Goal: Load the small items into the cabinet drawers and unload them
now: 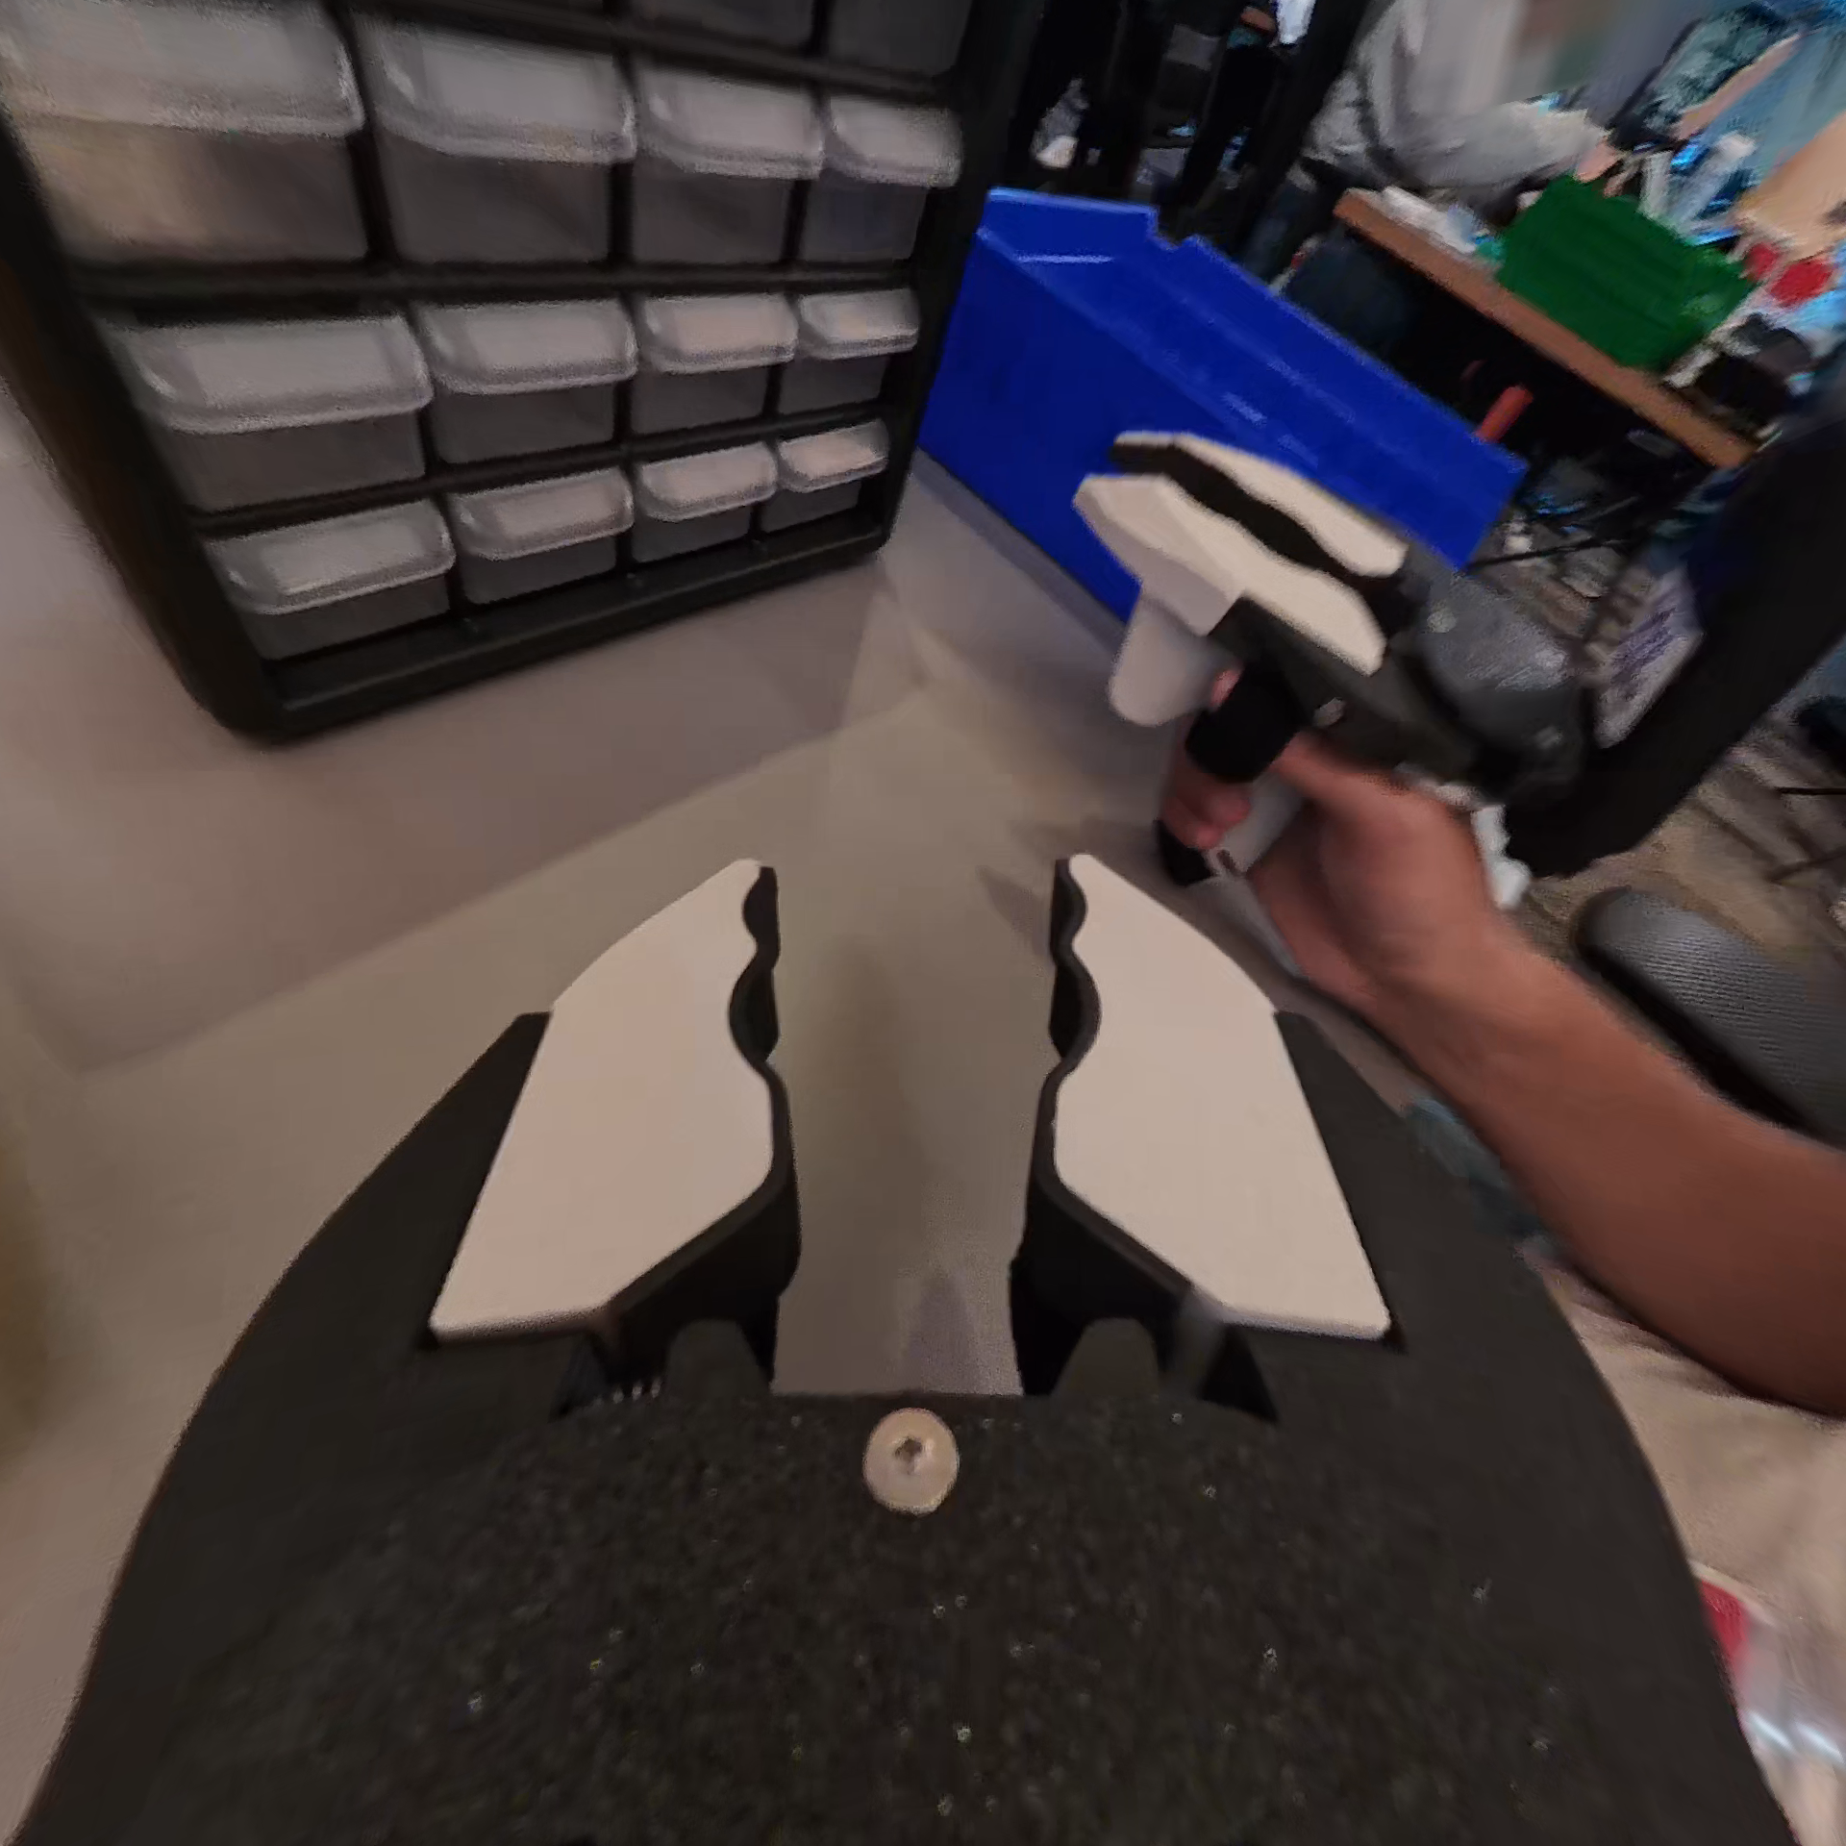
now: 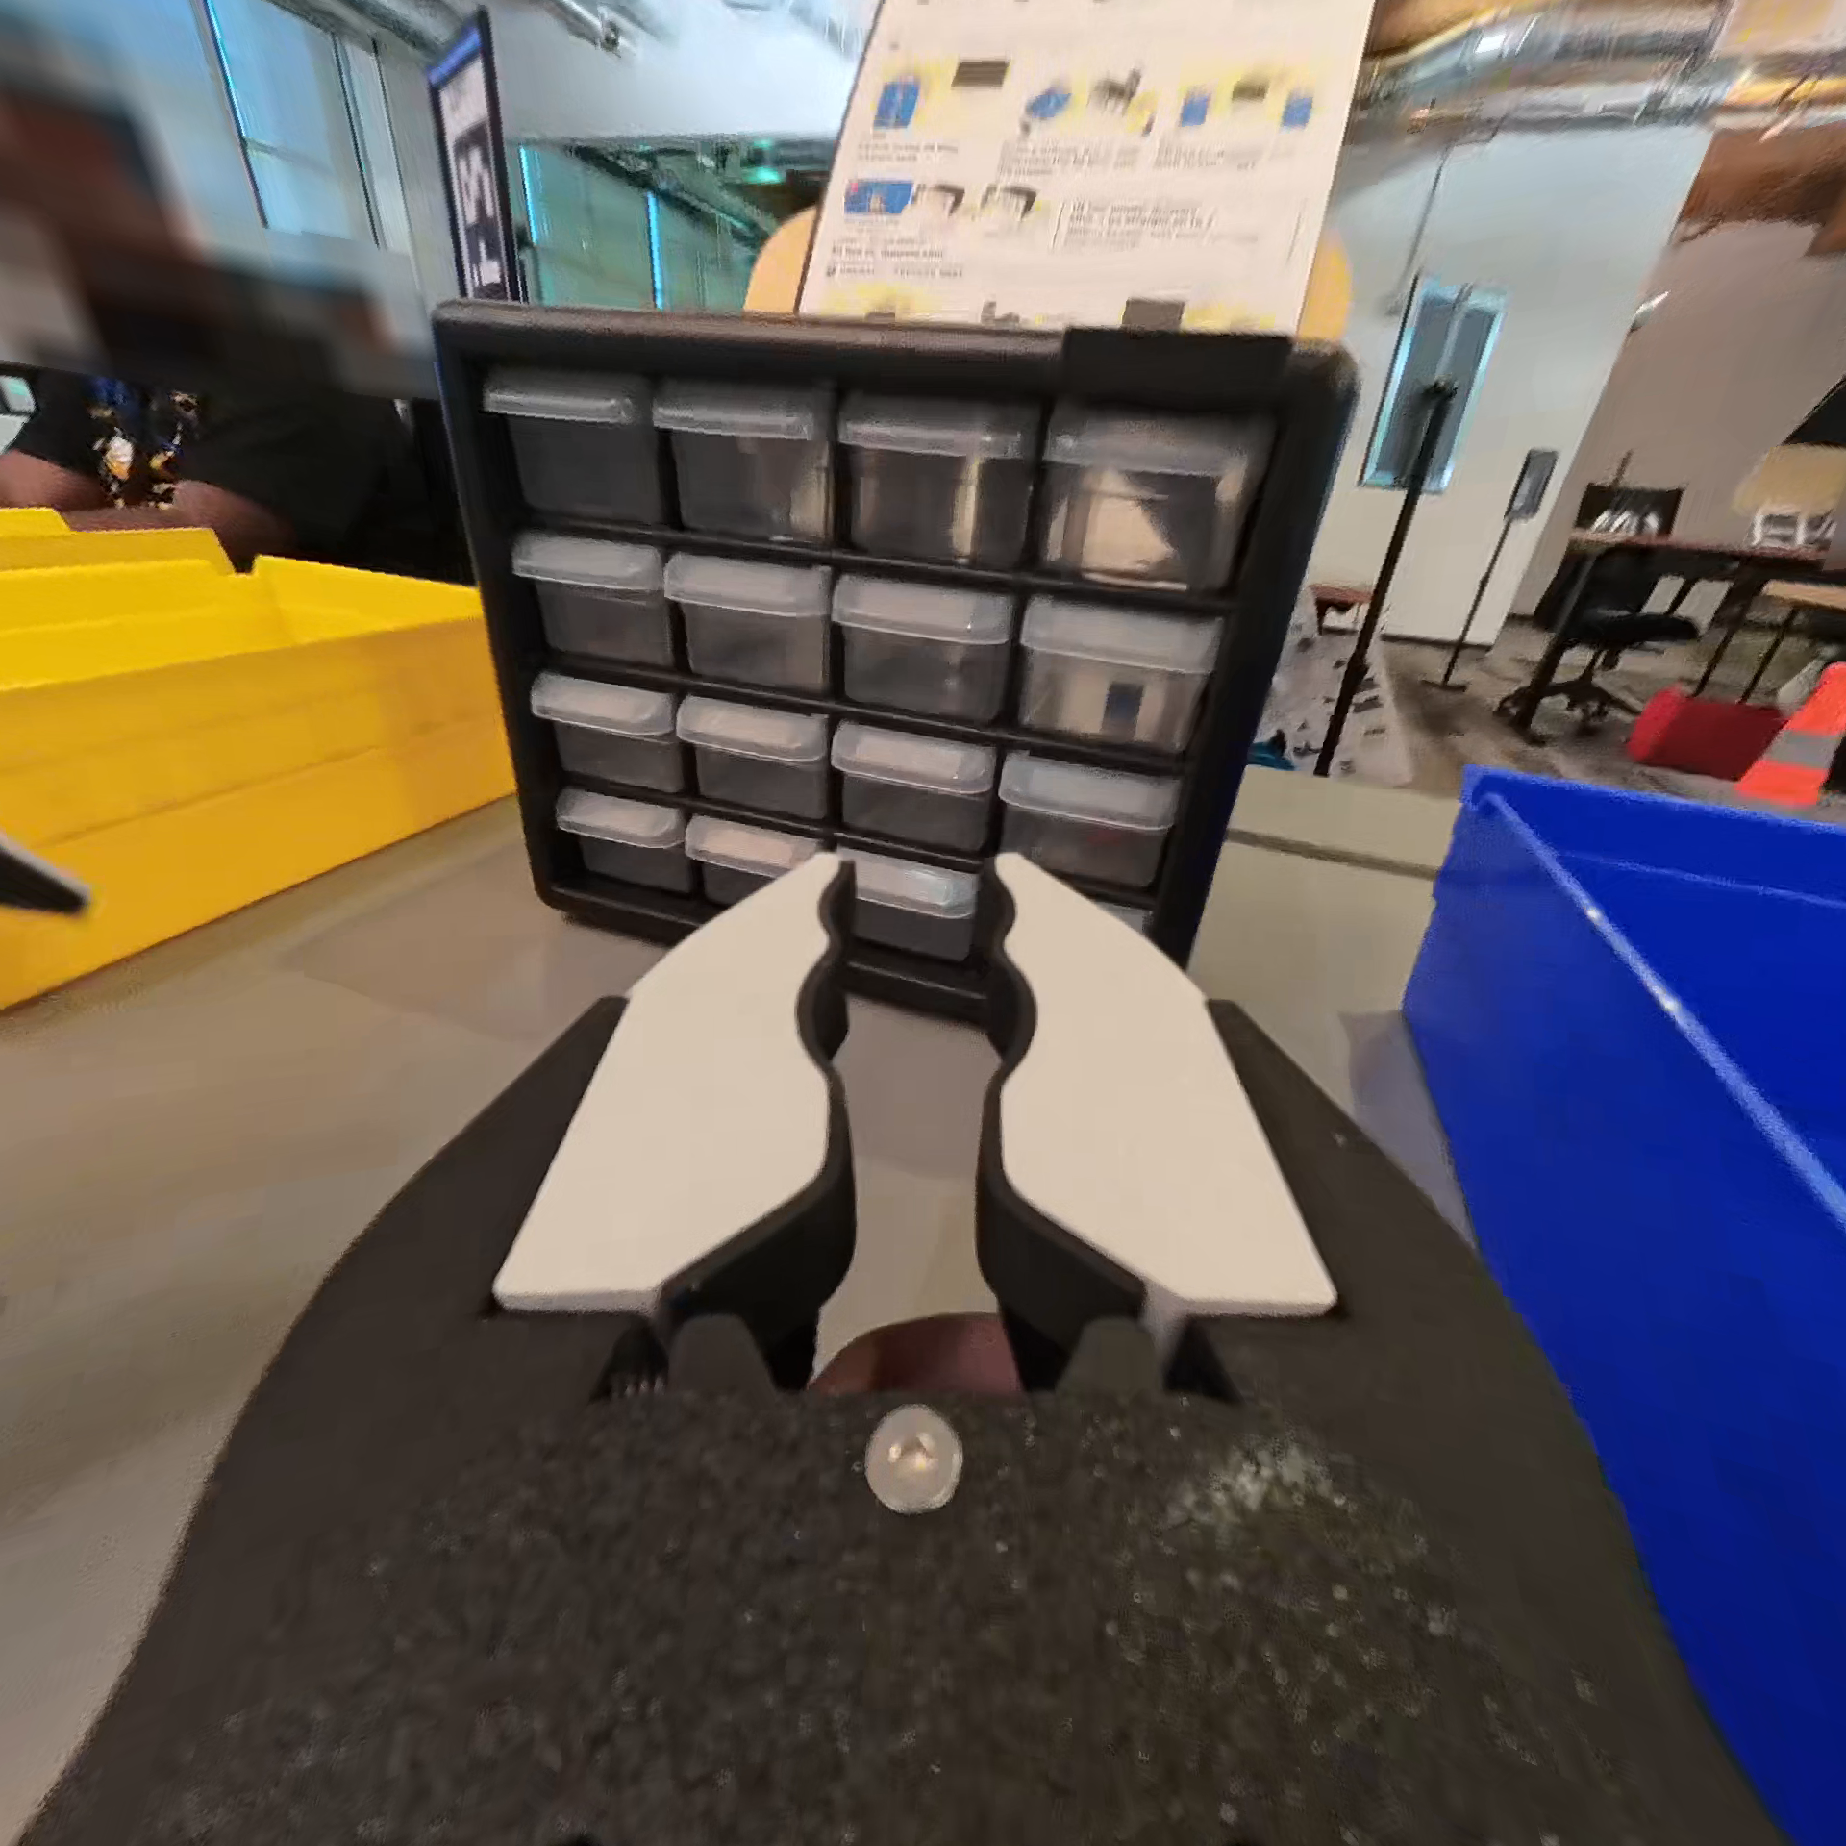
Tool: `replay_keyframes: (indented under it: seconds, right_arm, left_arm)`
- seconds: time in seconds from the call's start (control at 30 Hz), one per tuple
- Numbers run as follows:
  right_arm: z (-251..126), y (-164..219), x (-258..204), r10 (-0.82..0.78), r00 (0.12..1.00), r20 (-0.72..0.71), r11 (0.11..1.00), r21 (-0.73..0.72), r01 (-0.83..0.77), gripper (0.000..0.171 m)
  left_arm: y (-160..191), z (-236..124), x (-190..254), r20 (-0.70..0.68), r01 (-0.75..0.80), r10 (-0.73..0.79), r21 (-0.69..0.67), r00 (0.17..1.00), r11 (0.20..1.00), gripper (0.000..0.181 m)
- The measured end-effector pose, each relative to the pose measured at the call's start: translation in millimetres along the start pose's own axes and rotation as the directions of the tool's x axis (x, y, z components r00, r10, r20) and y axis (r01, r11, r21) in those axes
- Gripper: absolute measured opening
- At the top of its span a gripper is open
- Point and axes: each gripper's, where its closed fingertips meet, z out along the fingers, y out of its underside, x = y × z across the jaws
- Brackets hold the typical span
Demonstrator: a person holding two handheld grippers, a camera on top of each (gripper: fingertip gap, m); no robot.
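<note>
On the table's left sits a yellow bin (image 2: pixel 250 699); at centre the black cabinet (image 2: pixel 879 340) stands with every drawer pushed in. Both left tongs (image 1: pixel 914 889) and right tongs (image 2: pixel 919 879) gape, holding nothing. Right tongs should line up squarely on one drawer lip before pulling. Rightmost, a blue bin (image 2: pixel 1648 1049).
</note>
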Motion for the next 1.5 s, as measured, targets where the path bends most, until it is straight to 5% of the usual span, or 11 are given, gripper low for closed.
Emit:
replay_keyframes:
  seconds: [0.17, 0.33, 0.5, 0.6, 0.97, 1.5]
  right_arm:
    - [-2, -1, -6, 0.055, 0.997, 0.056, 0.998, -0.006, -0.055, 0.025]
    - [-6, -6, -5, 0.133, 0.987, 0.095, 0.991, 0.015, -0.135, 0.025]
    - [-7, -6, -12, 0.141, 0.981, 0.131, 0.990, 0.008, -0.143, 0.025]
    - [-6, -5, -11, 0.147, 0.980, 0.133, 0.989, 0.000, -0.148, 0.025]
    - [-5, 0, -10, 0.170, 0.976, 0.138, 0.986, -0.023, -0.168, 0.025]
    - [11, 18, -14, 0.129, 0.984, 0.127, 0.985, -0.133, -0.112, 0.028]
  left_arm:
    - [-53, -68, -28, 0.079, -0.010, 0.012, -0.029, 0.997, 1.000, 0.049]
    - [-54, -126, -113, 0.337, 0.004, 0.127, -0.362, 0.933, 0.932, 0.048]
    - [-21, -126, -169, 0.184, -0.175, 0.422, -0.713, 0.888, 0.679, 0.040]
    - [10, -117, -184, 0.049, -0.180, 0.385, -0.826, 0.922, 0.534, 0.039]
    - [40, -96, -209, -0.120, -0.214, 0.285, -0.921, 0.951, 0.325, 0.039]
    - [65, -90, -225, -0.130, -0.217, 0.299, -0.936, 0.945, 0.278, 0.032]
